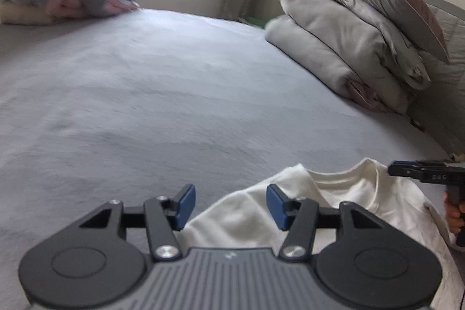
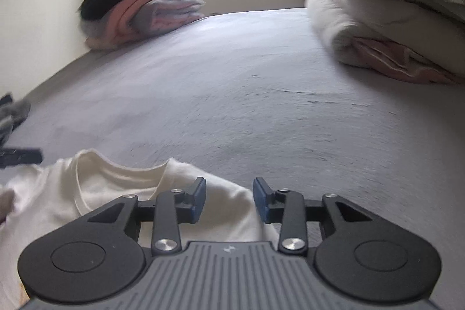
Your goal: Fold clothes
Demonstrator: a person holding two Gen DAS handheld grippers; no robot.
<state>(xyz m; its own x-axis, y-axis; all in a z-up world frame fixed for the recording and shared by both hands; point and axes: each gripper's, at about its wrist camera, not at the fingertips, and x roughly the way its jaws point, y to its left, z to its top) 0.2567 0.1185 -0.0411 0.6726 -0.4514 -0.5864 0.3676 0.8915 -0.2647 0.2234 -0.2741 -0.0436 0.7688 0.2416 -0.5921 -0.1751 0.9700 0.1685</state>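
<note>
Left wrist view showed your left tongs (image 1: 231, 207) parted and empty over the white shirt (image 1: 334, 199) at the bed's (image 1: 174, 92) near edge; your right tongs (image 2: 229, 201) likewise. Next, probably regrip its shoulders.

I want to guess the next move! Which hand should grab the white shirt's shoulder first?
Probably the right gripper: the white T-shirt shoulder lies between its open jaws. The left gripper looks similarly close.

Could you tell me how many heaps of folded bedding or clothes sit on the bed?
2: a pink and dark pile in the far left corner, grey quilts at right; more may be hidden.
</note>
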